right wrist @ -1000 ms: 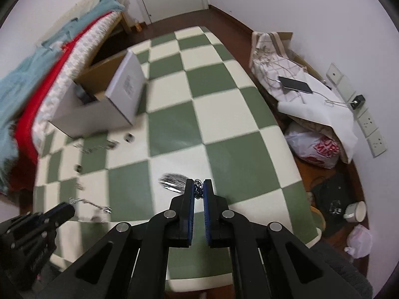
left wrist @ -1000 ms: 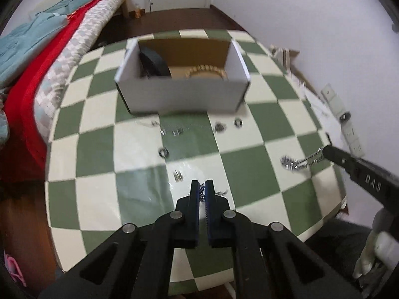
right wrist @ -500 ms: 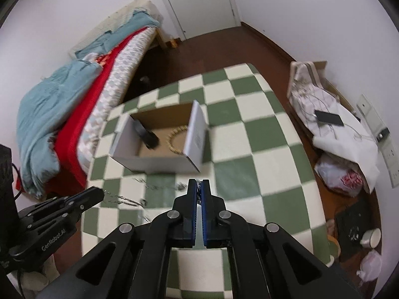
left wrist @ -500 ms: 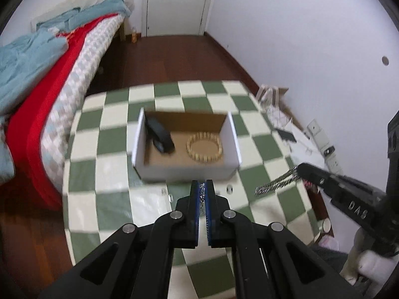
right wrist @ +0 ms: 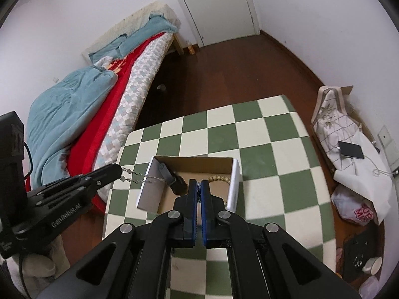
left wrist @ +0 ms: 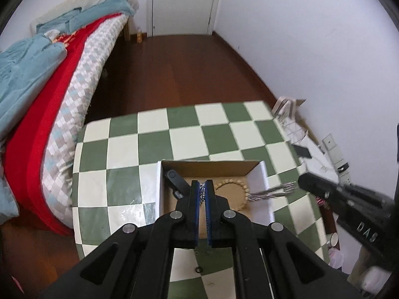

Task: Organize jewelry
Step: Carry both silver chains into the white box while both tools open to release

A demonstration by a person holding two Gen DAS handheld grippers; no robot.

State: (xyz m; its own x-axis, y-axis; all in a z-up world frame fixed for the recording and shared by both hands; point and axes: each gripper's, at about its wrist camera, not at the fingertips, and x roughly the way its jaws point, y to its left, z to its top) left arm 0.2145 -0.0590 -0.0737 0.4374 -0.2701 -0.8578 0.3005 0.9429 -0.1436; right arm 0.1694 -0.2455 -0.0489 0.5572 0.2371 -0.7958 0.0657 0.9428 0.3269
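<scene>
A thin silver chain [right wrist: 139, 175] is pinched at its end by the left gripper [left wrist: 202, 189], whose fingers are closed almost fully on it; in the right wrist view the chain is seen hanging from the tips toward the 3 o'clock side, over the left wall of the cardboard box [right wrist: 234, 172]. A second, thicker chain of silver links [left wrist: 271, 191] is held in the same manner by the right gripper [right wrist: 199, 189], also nearly shut, and it is stretched toward 9 o'clock above the right wall of the box. Inside the box a beaded bracelet [left wrist: 243, 185] and a black strap-like piece [left wrist: 175, 180] are already laid; what the black piece is cannot be told exactly.

Both chains are judged to be light, limp and slippery. No shape is kept by them, so swinging and tangling are to be expected, and a fine link may slip out from the pads. A hold at the end, as it is now, lets the rest be lowered freely into the box.

The box stands on a table covered with a glossy green and cream checked cloth [left wrist: 219, 134]. A small ring [left wrist: 198, 270] lies on the cloth at 6 o'clock. At 10 o'clock a bed [right wrist: 129, 79] with red and blue covers is seen, and at 12 o'clock a white door [right wrist: 214, 7] above a dark wooden floor.
</scene>
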